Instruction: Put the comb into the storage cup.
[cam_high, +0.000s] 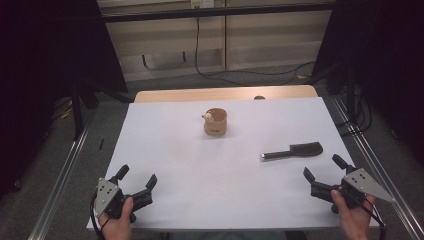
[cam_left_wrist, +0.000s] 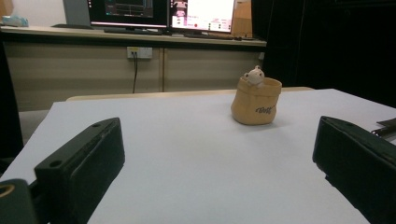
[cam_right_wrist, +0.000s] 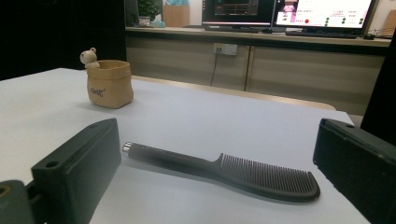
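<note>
L gripper (cam_high: 136, 181) – low, agape | R gripper (cam_high: 323, 167) – low, agape, nr comb (cam_high: 295, 150)

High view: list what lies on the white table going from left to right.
Left tool → tan sack-shaped pot with a small bear figure on its rim → black comb → right tool. Both tools stand open at the near edge of the table; the comb's handle points left.

Lettering on the tan pouch-shaped cup (cam_left_wrist: 256, 108) stays too small to read; the frame's edge crops the comb (cam_left_wrist: 386, 127) beside the left gripper's jaw.
</note>
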